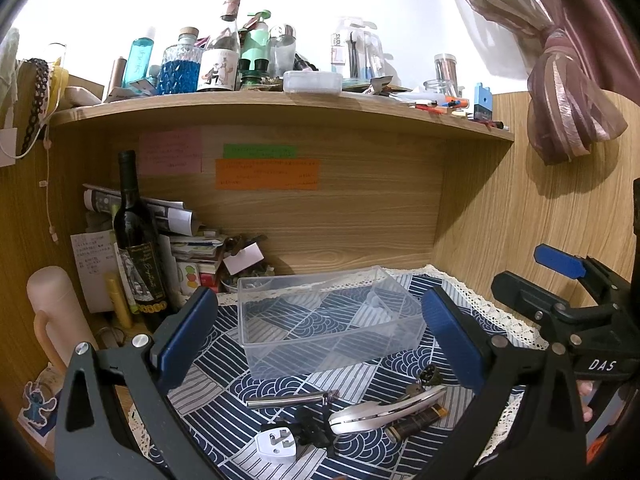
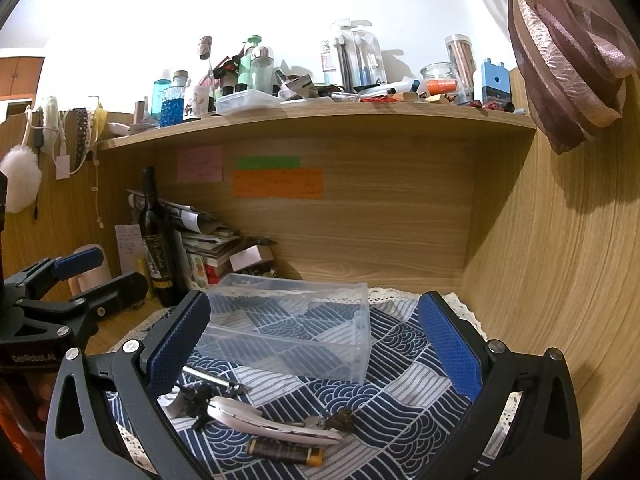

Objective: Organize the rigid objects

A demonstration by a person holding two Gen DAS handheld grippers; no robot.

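A clear plastic divided box (image 1: pixel 328 320) (image 2: pixel 292 332) stands on a blue-and-white patterned cloth (image 1: pixel 224 404) (image 2: pixel 404 400). In front of it lie a white plug (image 1: pixel 278 446), a metal rod (image 1: pixel 286 400) (image 2: pixel 208 376), a silver curved tool (image 1: pixel 384 408) (image 2: pixel 272 420), a brown tube (image 1: pixel 418 424) (image 2: pixel 284 452) and keys (image 1: pixel 428 376) (image 2: pixel 336 420). My left gripper (image 1: pixel 320 340) is open and empty above the items. My right gripper (image 2: pixel 316 344) is open and empty, also over them. Each gripper shows in the other's view, the right one (image 1: pixel 552 280) and the left one (image 2: pixel 84 276).
A dark wine bottle (image 1: pixel 138 248) (image 2: pixel 158 244), stacked papers (image 1: pixel 188 240) and a pink flask (image 1: pixel 56 312) crowd the left side. A cluttered wooden shelf (image 1: pixel 280 104) (image 2: pixel 320 114) hangs above. Wooden walls close the back and right.
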